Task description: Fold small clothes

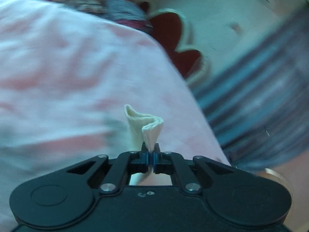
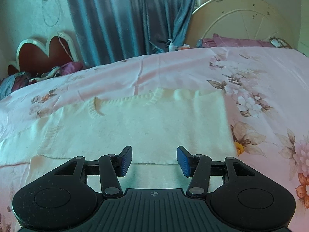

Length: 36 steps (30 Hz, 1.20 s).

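Observation:
A small cream knitted sweater (image 2: 135,127) lies flat on the pink floral bedsheet (image 2: 260,73), its neck opening toward the far left. My right gripper (image 2: 154,159) is open and empty, just above the sweater's near edge. My left gripper (image 1: 151,152) is shut on a bunched fold of cream knit fabric (image 1: 143,125) that sticks up past the pads. The left wrist view is blurred by motion, with the pink sheet (image 1: 67,67) behind the held fabric.
A red heart-shaped board (image 2: 42,52) and a heap of coloured clothes (image 2: 38,75) sit at the far left. Blue curtains (image 2: 125,19) hang behind the bed. A white metal headboard (image 2: 241,17) and purple pillow (image 2: 235,41) are at the far right. A small bottle (image 2: 171,45) stands by the curtain.

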{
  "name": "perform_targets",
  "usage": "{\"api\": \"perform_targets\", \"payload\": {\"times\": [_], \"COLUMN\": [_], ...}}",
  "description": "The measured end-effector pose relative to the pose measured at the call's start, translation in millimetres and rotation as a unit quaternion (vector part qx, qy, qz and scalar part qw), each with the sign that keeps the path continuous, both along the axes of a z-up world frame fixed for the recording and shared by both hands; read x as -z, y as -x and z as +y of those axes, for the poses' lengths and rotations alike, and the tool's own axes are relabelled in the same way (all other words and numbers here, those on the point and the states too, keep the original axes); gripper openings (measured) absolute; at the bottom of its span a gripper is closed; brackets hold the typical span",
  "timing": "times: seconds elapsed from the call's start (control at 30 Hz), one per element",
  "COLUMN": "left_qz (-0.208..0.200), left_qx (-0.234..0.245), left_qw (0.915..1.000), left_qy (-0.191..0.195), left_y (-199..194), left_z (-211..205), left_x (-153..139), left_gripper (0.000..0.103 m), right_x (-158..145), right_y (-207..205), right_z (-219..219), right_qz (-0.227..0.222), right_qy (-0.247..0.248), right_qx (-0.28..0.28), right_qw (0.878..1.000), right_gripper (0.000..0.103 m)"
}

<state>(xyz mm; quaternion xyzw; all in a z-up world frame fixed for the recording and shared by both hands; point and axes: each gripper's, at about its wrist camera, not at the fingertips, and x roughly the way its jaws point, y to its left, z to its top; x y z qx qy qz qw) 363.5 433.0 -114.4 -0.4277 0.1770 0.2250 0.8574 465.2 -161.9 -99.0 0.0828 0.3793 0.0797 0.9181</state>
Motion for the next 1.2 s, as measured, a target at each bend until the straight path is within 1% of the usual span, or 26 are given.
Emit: {"api": "perform_targets", "payload": {"times": [0.07,0.1,0.17,0.23,0.27,0.33,0.37,0.43,0.53,0.6,0.63,0.73,0.8,0.83,0.87,0.9,0.93,1.0,1.03,1.1,1.13,1.17,1.2], "left_qz": [-0.009,-0.011,-0.009,0.003,0.012,0.019,0.022,0.028,0.046,0.068,0.078,0.090,0.091,0.096,0.104,0.104,0.089,0.072,0.068,0.066,0.067,0.071,0.077], "left_qx": [0.045,0.078,0.131,0.183,0.209,0.253,0.274,0.320,0.387,0.420,0.430,0.460,0.476,0.484,0.495,0.498,0.497,0.502,0.496,0.473,0.459,0.438,0.426], "left_qw": [0.9989,0.9969,0.9911,0.9820,0.9756,0.9640,0.9574,0.9403,0.9074,0.8864,0.8775,0.8571,0.8470,0.8421,0.8348,0.8325,0.8344,0.8361,0.8399,0.8510,0.8581,0.8693,0.8763], "left_qy": [-0.005,-0.007,-0.023,-0.048,-0.065,-0.081,-0.089,-0.113,-0.158,-0.183,-0.197,-0.213,-0.219,-0.218,-0.218,-0.220,-0.220,-0.209,-0.209,-0.218,-0.220,-0.218,-0.211], "left_y": [-24,-38,-65,-91,-103,-119,-125,-135,-143,-145,-148,-155,-159,-158,-161,-160,-155,-146,-141,-128,-120,-109,-103], "left_z": [-24,-39,-75,-117,-142,-182,-202,-245,-308,-348,-363,-401,-423,-431,-440,-445,-446,-447,-445,-434,-423,-406,-393], "left_x": [-10,-14,-22,-29,-33,-36,-37,-41,-39,-32,-28,-16,-5,1,9,16,18,14,10,1,-3,-5,-9], "left_gripper": [0.004,0.004,0.004,0.004,0.004,0.004,0.004,0.004,0.004,0.004,0.004,0.004,0.004,0.006,0.011,0.024,0.041,0.057,0.060,0.061,0.061,0.061,0.059], "right_x": [0,0,0,-1,-2,-3,-3,-4,-6,-6,-6,-7,-6,-5,-5,-5,-5,-8,-10,-12,-12,-12,-12], "right_y": [1,1,2,4,5,7,8,11,15,18,19,24,26,28,29,30,31,32,31,27,23,18,13], "right_z": [-3,-4,-10,-15,-19,-27,-33,-44,-61,-71,-77,-90,-99,-103,-107,-111,-113,-113,-112,-106,-102,-96,-91], "right_qz": [-0.001,-0.001,-0.001,-0.002,-0.003,-0.004,-0.006,-0.008,-0.010,-0.011,-0.010,-0.010,-0.005,-0.003,-0.002,-0.001,0.000,-0.004,-0.007,-0.010,-0.009,-0.008,-0.007], "right_qy": [-0.001,-0.002,-0.007,-0.009,-0.011,-0.015,-0.015,-0.020,-0.028,-0.032,-0.033,-0.038,-0.043,-0.046,-0.053,-0.060,-0.067,-0.076,-0.081,-0.104,-0.120,-0.136,-0.145], "right_qx": [0.003,0.004,0.009,0.012,0.015,0.019,0.023,0.031,0.044,0.048,0.051,0.057,0.060,0.060,0.059,0.057,0.054,0.044,0.037,0.024,0.017,0.010,0.005], "right_qw": [1.000,1.000,1.000,1.000,1.000,1.000,1.000,0.999,0.999,0.998,0.998,0.998,0.997,0.997,0.997,0.997,0.996,0.996,0.996,0.994,0.993,0.991,0.989], "right_gripper": [0.052,0.052,0.052,0.052,0.052,0.052,0.052,0.052,0.052,0.052,0.052,0.052,0.052,0.052,0.052,0.052,0.052,0.052,0.052,0.052,0.052,0.052,0.052]}}
